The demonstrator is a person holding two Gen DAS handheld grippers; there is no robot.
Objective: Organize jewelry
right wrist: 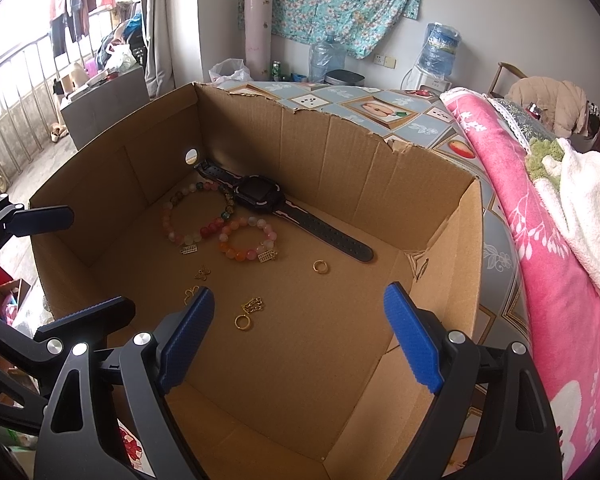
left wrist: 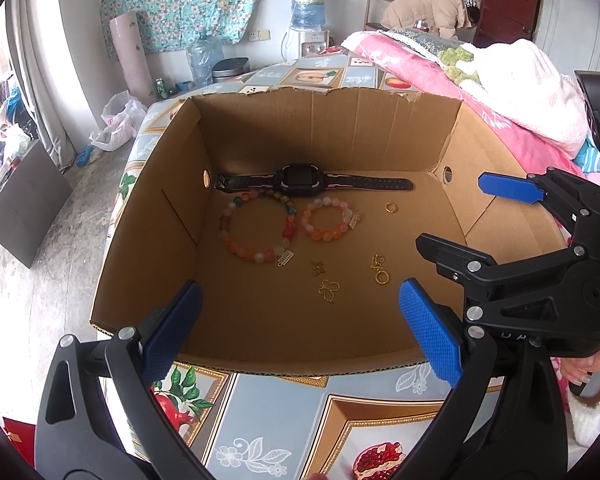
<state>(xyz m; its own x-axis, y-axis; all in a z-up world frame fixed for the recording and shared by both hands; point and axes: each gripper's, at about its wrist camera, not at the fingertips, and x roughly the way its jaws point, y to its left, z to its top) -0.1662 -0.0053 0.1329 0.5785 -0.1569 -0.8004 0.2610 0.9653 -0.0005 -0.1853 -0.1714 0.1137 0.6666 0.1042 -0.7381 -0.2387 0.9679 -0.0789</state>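
Ahead of both wide-open, empty claws, left claw [left wrist: 300, 328] and right claw [right wrist: 300, 336], the open brown cardboard box [left wrist: 380, 128] held the black watch [left wrist: 300, 178], beaded bracelets and gold trinkets, apparently mostly sorted; nothing was gripped.

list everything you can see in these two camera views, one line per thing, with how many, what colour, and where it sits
cardboard box: 1, brown, open on the patterned table
watch: 1, black with pink trim, flat by the far wall of the box
bead bracelets: 2, pink, orange and green beads, side by side in front of the watch, the larger one on the left in the left wrist view
plain ring: 1, gold, right of the bracelets
small charms: about 3, gold, loose on the box floor nearer the cameras
pink blanket: 1, right of the table
water dispenser: 1, blue bottle, by the back wall
left gripper: 1, black with blue pads, open
right gripper: 1, black with blue pads, open
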